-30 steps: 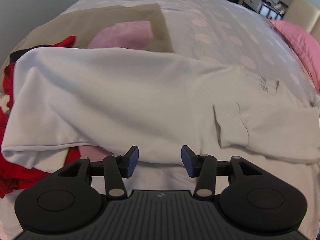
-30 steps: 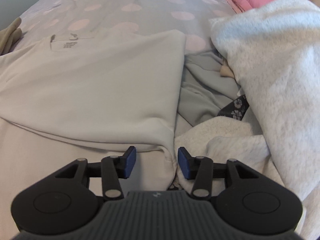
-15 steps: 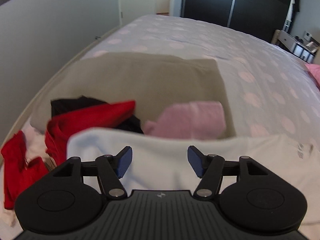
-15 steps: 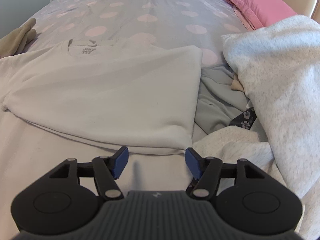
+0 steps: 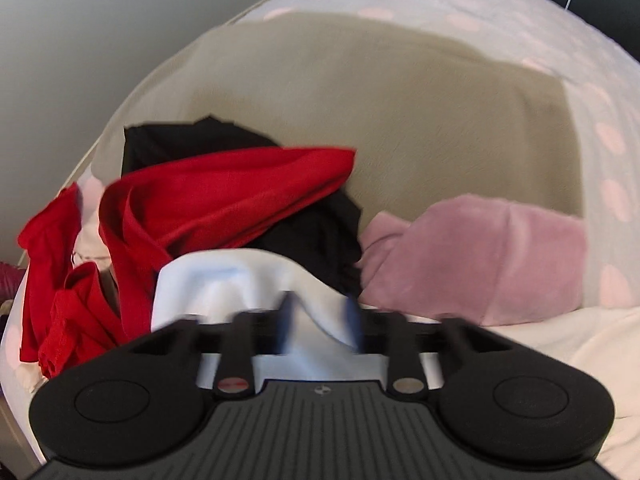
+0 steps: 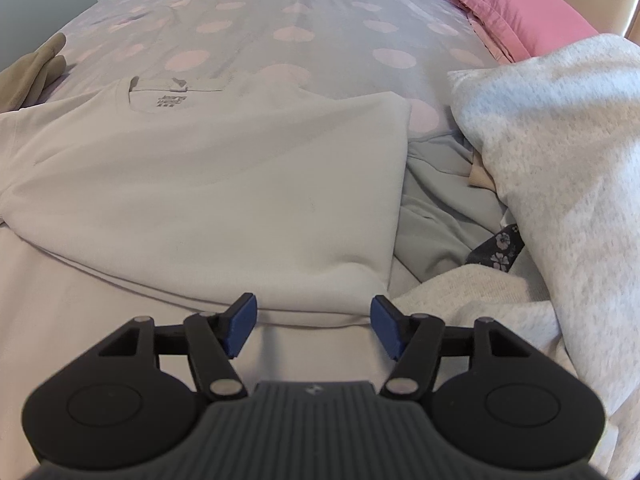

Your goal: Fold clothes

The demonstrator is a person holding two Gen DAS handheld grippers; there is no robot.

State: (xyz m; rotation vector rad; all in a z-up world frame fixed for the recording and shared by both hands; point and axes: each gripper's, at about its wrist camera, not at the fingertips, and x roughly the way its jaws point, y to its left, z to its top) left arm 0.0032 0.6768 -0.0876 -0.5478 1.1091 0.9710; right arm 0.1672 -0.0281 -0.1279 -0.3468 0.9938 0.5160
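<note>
Polka-dot bedspread (image 6: pixel 288 36) under white T-shirt (image 6: pixel 224 192); pink pillow (image 6: pixel 516 8) beyond.

- My right tongs (image 6: pixel 313 326) are matte black, with two round discs at the outer corners of the body.
- A ribbed grey plate sits in the middle, carrying a small round emblem.
- Angled black link arms run forward, pinned with silver screws.
- The fingertips (image 6: pixel 240 324) wear blue pads.
- My left tongs (image 5: pixel 320 326) have the same build; their pads are motion-blurred, and one screw looks reddish.
</note>
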